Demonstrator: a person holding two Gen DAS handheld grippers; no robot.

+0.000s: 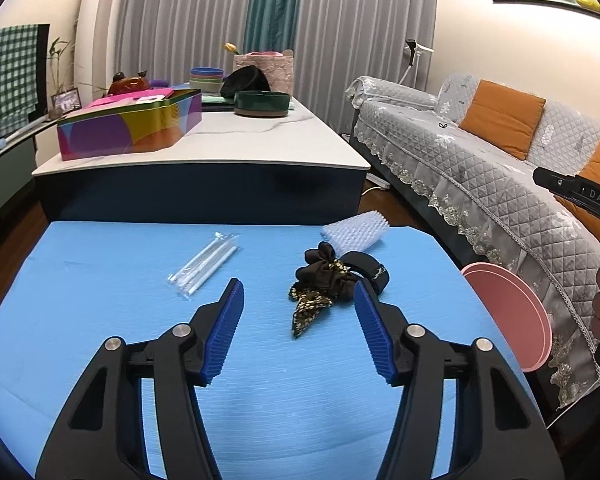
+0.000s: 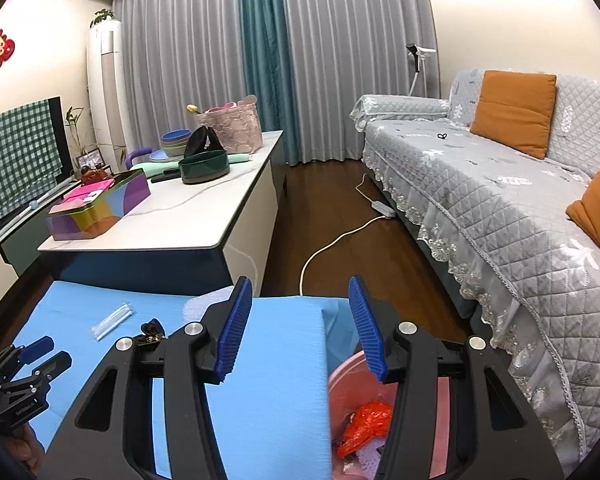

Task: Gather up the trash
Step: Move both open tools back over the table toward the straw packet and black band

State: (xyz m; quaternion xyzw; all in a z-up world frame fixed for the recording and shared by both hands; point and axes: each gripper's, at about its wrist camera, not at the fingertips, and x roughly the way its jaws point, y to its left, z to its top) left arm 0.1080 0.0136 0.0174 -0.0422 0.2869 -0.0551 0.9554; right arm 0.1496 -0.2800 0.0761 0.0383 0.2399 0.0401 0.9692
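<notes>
we see the left gripper [image 1: 299,304] held low over the blue mat [image 1: 100,320], its blue-padded jaws spread wide and holding nothing. just past its right finger lies a brown scrunchie [image 1: 320,276] with a gold-patterned tail, touching a black strap [image 1: 370,270] on its right. farther off, at the far right edge of the mat, sits a piece of white bubble wrap [image 1: 354,234]. to the left, well apart from the scrunchie, a clear packet of straws [image 1: 204,264] lies at a slant.

the right gripper [image 2: 300,328] hangs above the mat's right edge, its jaws also wide and empty. below it and off the mat's right side stands the pink bin [image 2: 340,384], with a crumpled red plastic bag [image 2: 366,424] inside and, near the bottom of the view, what may be a pale scrap of wrap, though it is too hidden to tell.

beyond the mat stands a white-topped table [image 1: 220,140] carrying a colourful tin [image 1: 128,128] and a dark green bowl [image 1: 262,102]. a grey quilted sofa [image 2: 500,208] with orange cushions [image 2: 514,110] runs along the right.
</notes>
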